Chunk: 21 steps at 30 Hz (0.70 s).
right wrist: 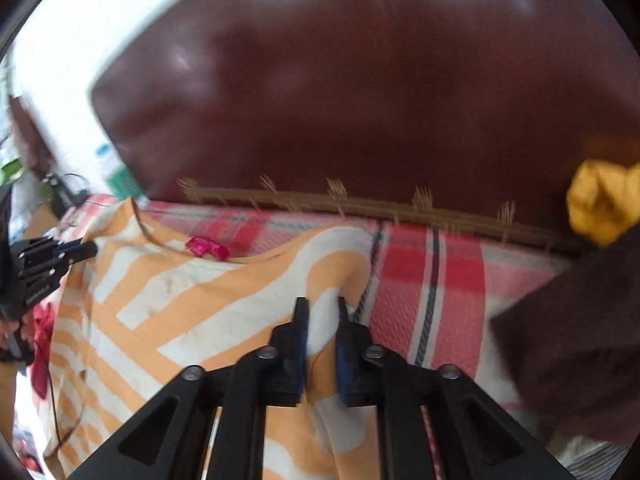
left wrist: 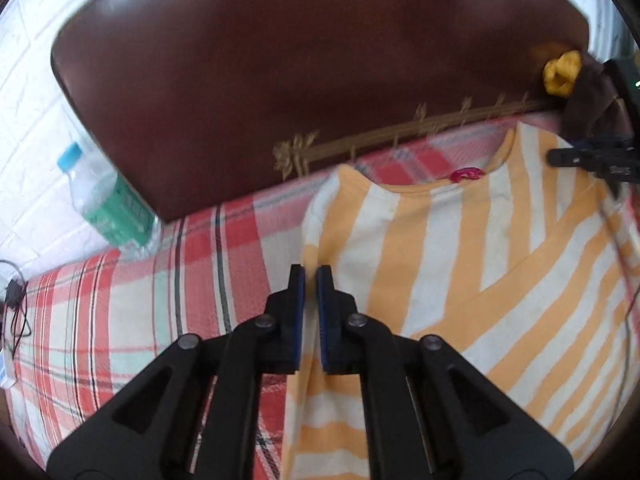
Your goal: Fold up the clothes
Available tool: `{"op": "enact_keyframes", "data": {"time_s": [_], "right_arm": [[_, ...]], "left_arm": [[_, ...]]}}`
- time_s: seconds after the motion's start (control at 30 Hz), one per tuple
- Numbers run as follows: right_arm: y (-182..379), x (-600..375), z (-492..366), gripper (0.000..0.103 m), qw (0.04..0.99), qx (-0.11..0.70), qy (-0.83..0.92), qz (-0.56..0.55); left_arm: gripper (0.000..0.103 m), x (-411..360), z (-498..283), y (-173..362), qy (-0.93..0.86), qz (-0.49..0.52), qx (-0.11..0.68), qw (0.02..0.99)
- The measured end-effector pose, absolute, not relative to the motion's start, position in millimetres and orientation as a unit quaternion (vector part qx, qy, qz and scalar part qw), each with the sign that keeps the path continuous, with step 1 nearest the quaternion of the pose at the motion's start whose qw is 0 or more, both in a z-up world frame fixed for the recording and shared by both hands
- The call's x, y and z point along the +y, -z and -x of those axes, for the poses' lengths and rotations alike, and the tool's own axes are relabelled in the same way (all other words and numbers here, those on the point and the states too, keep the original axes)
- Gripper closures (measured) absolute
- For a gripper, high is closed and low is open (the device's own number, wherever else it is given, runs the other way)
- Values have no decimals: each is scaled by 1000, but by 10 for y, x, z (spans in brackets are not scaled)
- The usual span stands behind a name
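An orange-and-white striped T-shirt (left wrist: 460, 240) lies on a red plaid bed sheet (left wrist: 140, 300), its collar and pink label (left wrist: 466, 175) toward the headboard. My left gripper (left wrist: 311, 276) is shut on the shirt's left edge near the shoulder. My right gripper (right wrist: 320, 308) is shut on the shirt (right wrist: 180, 280) at its right shoulder fold, with white cloth bunched between the fingers. Each gripper shows at the edge of the other's view: the right one (left wrist: 592, 158), the left one (right wrist: 52, 258).
A dark brown padded headboard (left wrist: 300, 60) stands behind the bed. A plastic water bottle (left wrist: 104, 200) leans at its left. A yellow cloth (right wrist: 604, 204) and a dark brown garment (right wrist: 568, 340) lie at the right. Cables (left wrist: 16, 312) hang at the far left.
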State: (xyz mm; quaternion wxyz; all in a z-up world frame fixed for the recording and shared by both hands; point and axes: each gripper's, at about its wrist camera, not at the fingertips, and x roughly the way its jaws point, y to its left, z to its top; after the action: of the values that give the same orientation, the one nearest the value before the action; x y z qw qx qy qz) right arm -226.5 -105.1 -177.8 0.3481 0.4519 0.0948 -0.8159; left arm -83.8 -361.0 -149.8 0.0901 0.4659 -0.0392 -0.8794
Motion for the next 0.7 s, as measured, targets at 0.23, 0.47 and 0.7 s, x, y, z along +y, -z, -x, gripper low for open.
{"op": "enact_keyframes", "data": {"time_s": [0.23,0.47,0.7], "right_arm": [[1556,-727,1927,61,378,55,826,-414],[939,-304,830,40,537,71,763,-353],[422,233,-260,37,617,58,728,-292]], "left_arm": [[43,-4062,236,1197,906,-404,84,89],[21,-4063,-844,843,919,-374,102,75],[21,-3769,-1797,962,904,-408,120,39]]}}
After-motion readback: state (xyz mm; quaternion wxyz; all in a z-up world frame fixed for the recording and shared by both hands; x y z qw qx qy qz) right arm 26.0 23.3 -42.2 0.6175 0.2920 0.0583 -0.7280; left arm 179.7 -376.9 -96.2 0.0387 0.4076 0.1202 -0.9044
